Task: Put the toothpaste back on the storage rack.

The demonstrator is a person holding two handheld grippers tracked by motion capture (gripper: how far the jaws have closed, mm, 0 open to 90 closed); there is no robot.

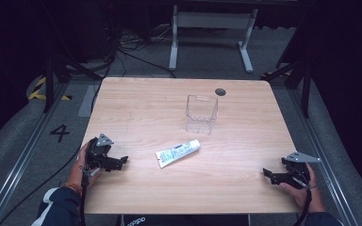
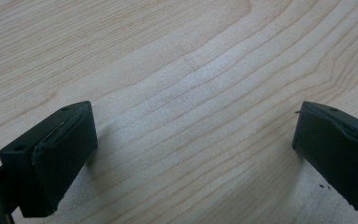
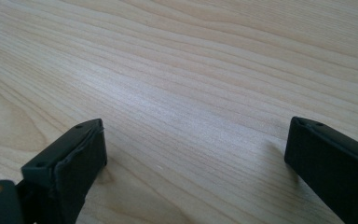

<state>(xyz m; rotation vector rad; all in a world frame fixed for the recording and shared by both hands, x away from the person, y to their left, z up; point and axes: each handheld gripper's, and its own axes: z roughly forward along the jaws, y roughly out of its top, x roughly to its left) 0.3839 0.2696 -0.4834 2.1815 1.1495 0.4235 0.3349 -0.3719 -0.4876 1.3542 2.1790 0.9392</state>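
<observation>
Resting at the lower left of the high view, the left gripper (image 1: 120,161) sits low on the wooden table (image 1: 136,103) with its jaws spread wide; its own view shows bare wood grain between the two black pads. The right gripper (image 1: 267,173) lies at the lower right, well apart from everything, jaws likewise wide and nothing between them. Just below the middle of the frame a white toothpaste tube (image 1: 178,153) lies flat and slanted, cap end toward the upper right, near the left gripper but untouched. Above it stands an empty clear plastic container (image 1: 201,114), upright. No grasp has begun, so this looks like the starting reach. Next, the left gripper would likely need to move right and close across the tube's body.
</observation>
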